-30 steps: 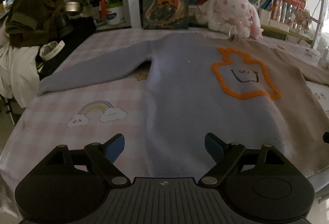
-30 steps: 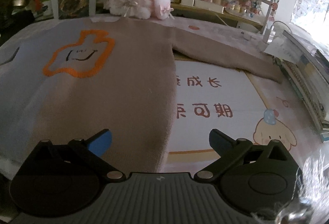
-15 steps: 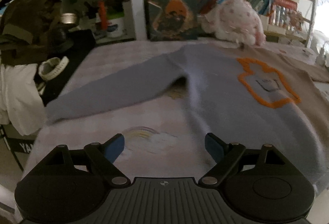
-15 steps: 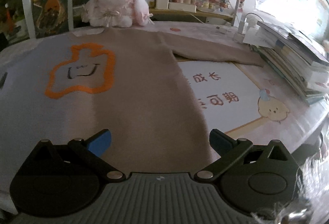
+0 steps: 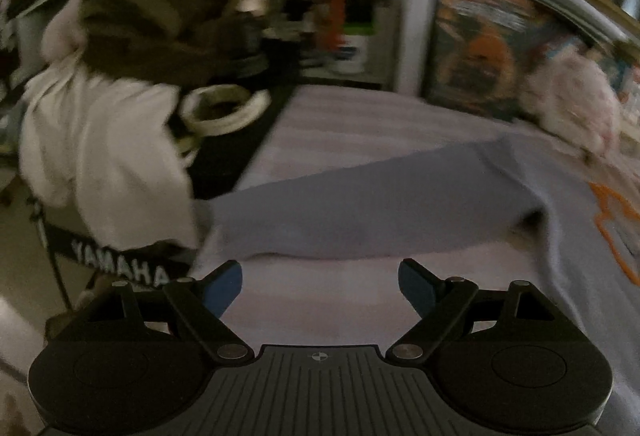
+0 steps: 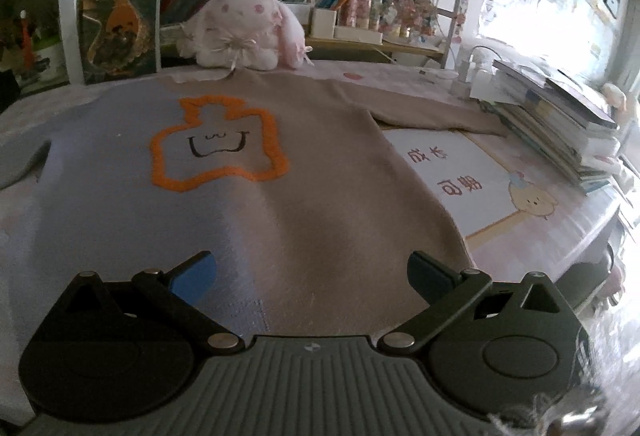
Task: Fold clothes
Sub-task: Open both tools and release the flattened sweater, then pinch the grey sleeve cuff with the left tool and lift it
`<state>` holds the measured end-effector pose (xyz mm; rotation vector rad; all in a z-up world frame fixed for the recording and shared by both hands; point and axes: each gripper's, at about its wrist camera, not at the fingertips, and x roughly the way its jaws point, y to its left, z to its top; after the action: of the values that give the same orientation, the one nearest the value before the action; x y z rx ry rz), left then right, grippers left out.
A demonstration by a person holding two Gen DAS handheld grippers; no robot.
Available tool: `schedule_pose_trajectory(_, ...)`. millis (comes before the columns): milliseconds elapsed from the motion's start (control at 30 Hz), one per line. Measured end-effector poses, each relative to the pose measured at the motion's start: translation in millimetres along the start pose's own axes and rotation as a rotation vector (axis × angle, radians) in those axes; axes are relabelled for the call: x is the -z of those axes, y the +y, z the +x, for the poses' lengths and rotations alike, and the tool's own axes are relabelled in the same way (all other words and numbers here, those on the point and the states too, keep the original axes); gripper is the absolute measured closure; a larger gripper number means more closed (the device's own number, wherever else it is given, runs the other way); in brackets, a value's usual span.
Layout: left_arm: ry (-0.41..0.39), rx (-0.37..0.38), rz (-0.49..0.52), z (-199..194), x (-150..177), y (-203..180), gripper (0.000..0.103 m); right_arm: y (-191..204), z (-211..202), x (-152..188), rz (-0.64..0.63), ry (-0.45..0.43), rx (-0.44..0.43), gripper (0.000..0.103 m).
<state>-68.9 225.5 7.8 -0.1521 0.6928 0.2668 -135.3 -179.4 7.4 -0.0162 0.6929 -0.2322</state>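
A two-tone sweater point(image 6: 280, 187), blue on its left half and tan on its right, lies flat on the table with an orange outline figure point(image 6: 218, 141) on the chest. Its blue sleeve point(image 5: 360, 207) stretches left in the blurred left wrist view; its tan sleeve point(image 6: 432, 115) runs right. My left gripper point(image 5: 320, 286) is open and empty, just short of the blue sleeve near its cuff. My right gripper point(image 6: 312, 276) is open and empty above the sweater's hem.
A pile of white and brown clothes point(image 5: 108, 123) hangs by the table's left edge. A pink plush toy point(image 6: 240, 35) and a large book point(image 6: 120, 23) stand at the back. Stacked books point(image 6: 560, 127) sit at the right. A printed mat point(image 6: 460, 179) covers the table.
My left gripper has swung left from the sweater's body toward the blue sleeve and its cuff. My right gripper has shifted left, over the hem. Both stay open.
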Motion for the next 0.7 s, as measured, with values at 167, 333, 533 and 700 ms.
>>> schedule_pose_trajectory(167, -0.005, 0.004, -0.124, 11, -4, 25, 0.016, 9, -5, 2, 0.005, 0.009, 0.029, 0.000)
schedule_pose_trajectory(333, -0.015, 0.033, -0.236, 21, -7, 45, 0.020, 14, -8, 2, -0.006, 0.010, 0.046, 0.000)
schedule_pose_trajectory(533, 0.014, 0.100, -0.343, 37, -9, 50, 0.033, 17, -11, 1, -0.025, 0.015, 0.062, 0.000)
schedule_pose_trajectory(700, 0.030, 0.151, -0.391, 48, -16, 39, 0.033, 14, -12, 0, -0.026, 0.024, 0.083, 0.000)
